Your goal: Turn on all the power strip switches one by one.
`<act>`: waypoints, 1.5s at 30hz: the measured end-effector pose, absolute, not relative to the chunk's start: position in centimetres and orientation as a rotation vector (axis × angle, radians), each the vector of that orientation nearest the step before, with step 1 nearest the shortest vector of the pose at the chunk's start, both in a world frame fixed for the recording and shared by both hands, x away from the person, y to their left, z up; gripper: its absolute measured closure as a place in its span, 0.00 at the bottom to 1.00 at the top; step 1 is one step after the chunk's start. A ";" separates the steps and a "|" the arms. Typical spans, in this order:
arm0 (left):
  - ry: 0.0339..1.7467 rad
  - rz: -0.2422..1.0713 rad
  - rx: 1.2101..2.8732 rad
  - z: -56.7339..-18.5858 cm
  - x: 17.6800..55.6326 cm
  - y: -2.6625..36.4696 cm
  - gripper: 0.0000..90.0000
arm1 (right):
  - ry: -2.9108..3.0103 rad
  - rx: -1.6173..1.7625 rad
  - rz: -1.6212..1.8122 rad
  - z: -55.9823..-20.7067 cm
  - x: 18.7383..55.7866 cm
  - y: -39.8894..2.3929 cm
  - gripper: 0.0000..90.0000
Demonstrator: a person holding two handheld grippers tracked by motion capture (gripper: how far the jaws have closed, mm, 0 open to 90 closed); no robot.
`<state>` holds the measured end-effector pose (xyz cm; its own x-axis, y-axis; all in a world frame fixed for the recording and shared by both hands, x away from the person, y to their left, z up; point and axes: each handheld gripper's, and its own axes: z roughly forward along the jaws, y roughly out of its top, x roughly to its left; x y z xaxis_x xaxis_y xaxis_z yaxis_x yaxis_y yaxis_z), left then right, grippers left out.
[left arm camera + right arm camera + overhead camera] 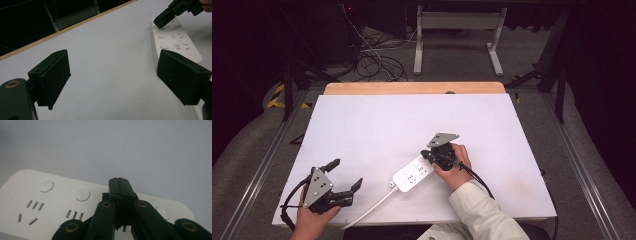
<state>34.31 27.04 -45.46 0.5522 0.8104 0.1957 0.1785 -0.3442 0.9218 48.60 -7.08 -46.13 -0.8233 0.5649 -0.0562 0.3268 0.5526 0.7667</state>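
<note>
On the worktop, the right tool, pressed together, is aimed at the strip, apparently for pressing a switch; the left tool is held spread, apart.

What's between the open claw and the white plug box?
Nothing but bare white table between the left gripper and the power strip; its cable runs nearer the person. The high view shows it.
</note>
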 end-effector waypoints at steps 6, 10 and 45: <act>0.813 0.830 1.833 -45.5 34.3 27.0 0.13 | 2.499 0.753 1.138 -46.2 48.7 -7.1 1.00; 0.812 0.831 1.833 -45.5 34.3 27.0 0.13 | 2.499 0.755 1.140 -46.3 48.7 -7.1 1.00; 0.813 0.835 1.831 -45.4 34.3 27.1 0.13 | 2.419 0.773 1.247 -45.8 48.3 -7.9 1.00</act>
